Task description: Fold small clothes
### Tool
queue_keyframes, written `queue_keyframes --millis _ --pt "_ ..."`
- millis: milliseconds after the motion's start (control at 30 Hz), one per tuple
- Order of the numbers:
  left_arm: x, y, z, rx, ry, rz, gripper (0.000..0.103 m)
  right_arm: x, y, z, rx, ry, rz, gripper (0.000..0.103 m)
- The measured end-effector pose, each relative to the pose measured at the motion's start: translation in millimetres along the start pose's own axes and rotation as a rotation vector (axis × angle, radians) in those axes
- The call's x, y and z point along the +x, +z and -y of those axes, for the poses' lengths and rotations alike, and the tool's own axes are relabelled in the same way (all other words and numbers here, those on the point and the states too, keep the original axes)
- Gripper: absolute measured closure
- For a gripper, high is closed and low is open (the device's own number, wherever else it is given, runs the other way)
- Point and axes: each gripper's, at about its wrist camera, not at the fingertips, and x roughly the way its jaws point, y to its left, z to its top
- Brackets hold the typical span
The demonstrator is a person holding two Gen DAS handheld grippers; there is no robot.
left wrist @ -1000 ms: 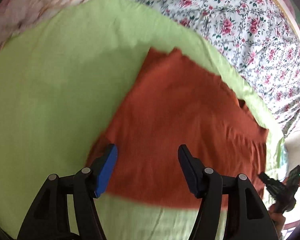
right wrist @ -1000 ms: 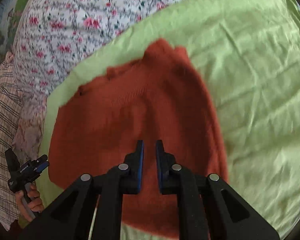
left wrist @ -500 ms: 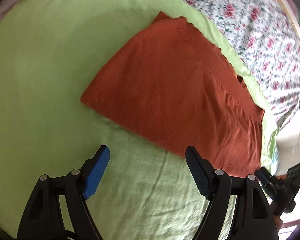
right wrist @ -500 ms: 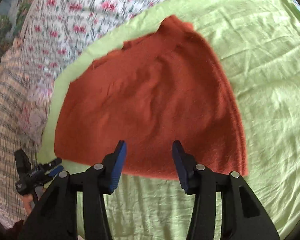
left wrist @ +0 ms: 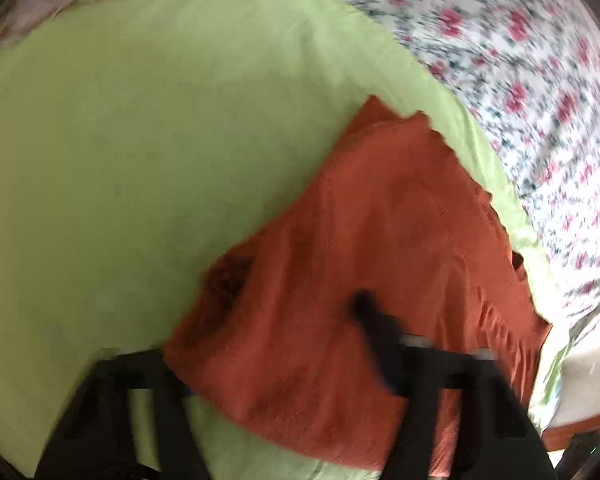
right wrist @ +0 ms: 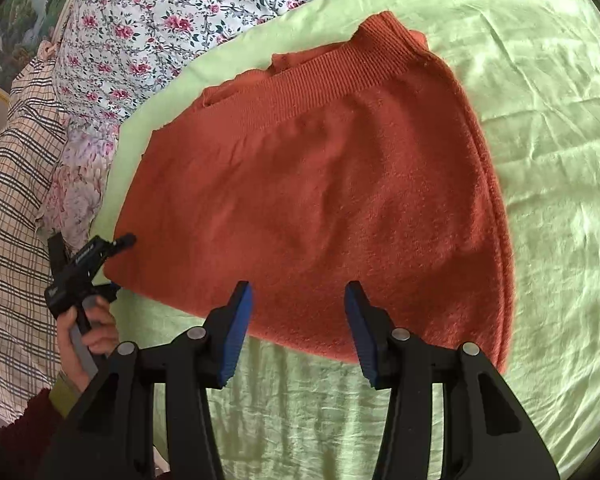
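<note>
A rust-orange knitted sweater (right wrist: 320,180) lies folded on a light green sheet (right wrist: 540,120), its ribbed hem at the far side. My right gripper (right wrist: 298,296) hangs open over the sweater's near edge, with nothing pinched between its blue pads. The left wrist view is blurred. There the sweater (left wrist: 380,220) has a corner draped over one finger of my left gripper (left wrist: 268,344), hiding it, while the other finger rests on top. Its jaws are closing with that corner between them, still wide apart. The left gripper (right wrist: 120,262) also shows at the sweater's near left corner.
Flowered bedding (right wrist: 160,20) lies beyond the green sheet (left wrist: 140,140) and shows as flowered bedding (left wrist: 540,60) in the left wrist view. A checked cloth (right wrist: 16,180) is at the far left. A person's hand (right wrist: 88,332) holds the left gripper's handle.
My left gripper dropped from the bare sheet onto the sweater's corner and its jaws narrowed. My right gripper went from shut to open and drew back to the near edge.
</note>
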Motion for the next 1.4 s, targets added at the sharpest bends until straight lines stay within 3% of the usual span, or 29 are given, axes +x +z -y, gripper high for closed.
queue_keyframes --millis 33,67,200,333,467,567,633,767,900,1133,1200,1233,1400 --pt "-0.7 1.2 6.5 0.017 -0.017 -0.008 0.085 0.0 1.6 3.0 0.003 0.002 -0.001 0.054" --pt "-5.6 1.2 16.3 0.040 -0.006 0.006 0.087 0.0 3.7 6.2 0.007 0.004 0.000 0.054" --pt "-32.4 -9.0 63.4 0.185 0.013 0.078 0.089 -5.7 14.4 21.2 0.039 0.022 0.015 0.054" --pt "-58.8 -34.3 124.4 0.344 -0.094 0.097 0.091 -13.5 28.8 34.3 0.067 0.048 0.035 0.054" --pt "-55.9 -81.2 186.3 0.517 -0.185 0.026 0.095 -19.5 45.7 48.6 0.117 0.093 0.054 0.054" --pt "-37.9 -121.0 216.3 0.646 -0.186 -0.029 0.095 -21.8 58.8 51.6 0.130 0.134 0.064 0.054" --pt "-23.3 -139.4 225.8 0.690 -0.183 -0.072 0.095 -17.4 67.5 50.6 0.133 0.171 0.048 0.053" --pt "-9.4 -159.9 235.4 0.770 -0.139 -0.090 0.095 6.1 82.8 43.3 0.145 0.238 -0.015 0.038" --pt "-11.0 -164.5 234.4 0.799 -0.127 -0.076 0.096 42.3 103.3 25.8 0.139 0.301 -0.070 0.035" --pt "-16.6 -172.3 231.0 0.833 -0.110 -0.071 0.096 110.3 148.9 -19.6 0.074 0.326 -0.153 0.034" --pt "-20.6 -171.7 232.8 0.837 -0.112 -0.066 0.096 117.0 159.2 -32.7 0.021 0.276 -0.146 0.064" --pt "-24.5 -170.7 233.9 0.837 -0.124 -0.063 0.096 114.4 163.3 -39.4 -0.017 0.250 -0.140 0.086" --pt "-47.8 -170.4 252.3 0.830 -0.265 -0.081 0.096 48.6 169.6 -41.4 -0.108 0.278 -0.018 0.087"
